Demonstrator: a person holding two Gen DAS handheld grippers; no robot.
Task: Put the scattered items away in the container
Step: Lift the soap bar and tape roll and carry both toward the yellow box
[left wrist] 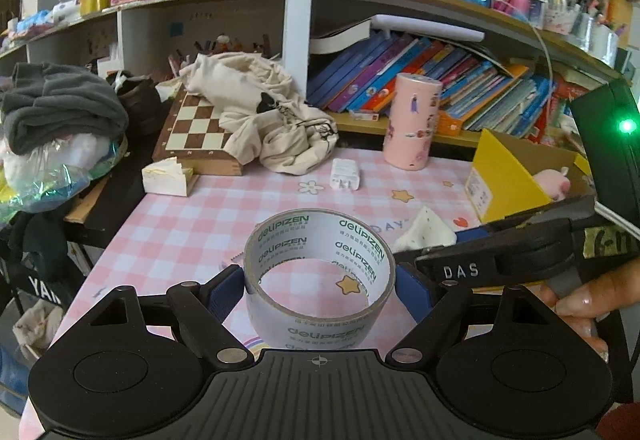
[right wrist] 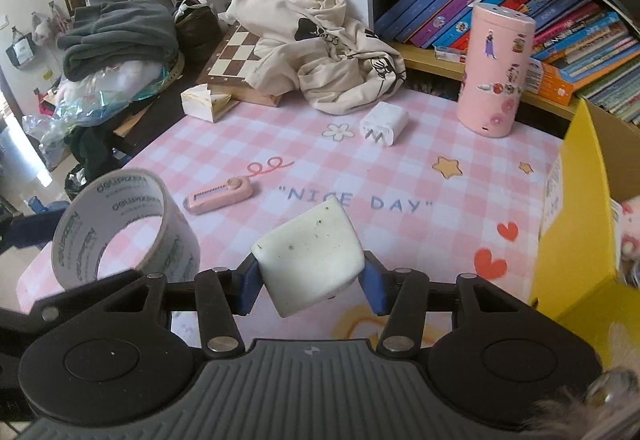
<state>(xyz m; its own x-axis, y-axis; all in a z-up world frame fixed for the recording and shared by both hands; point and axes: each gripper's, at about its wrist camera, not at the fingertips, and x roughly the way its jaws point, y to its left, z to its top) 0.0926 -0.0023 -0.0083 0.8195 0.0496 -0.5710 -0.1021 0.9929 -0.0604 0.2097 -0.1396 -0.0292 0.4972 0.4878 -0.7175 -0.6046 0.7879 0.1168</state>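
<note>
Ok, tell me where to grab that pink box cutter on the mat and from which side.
Take the pink box cutter across its narrow width near the middle, coming from above. It lies flat on the checked mat, long and slim, with both long edges clear of anything beside it, so the tool's fingers should probably straddle them.
</note>
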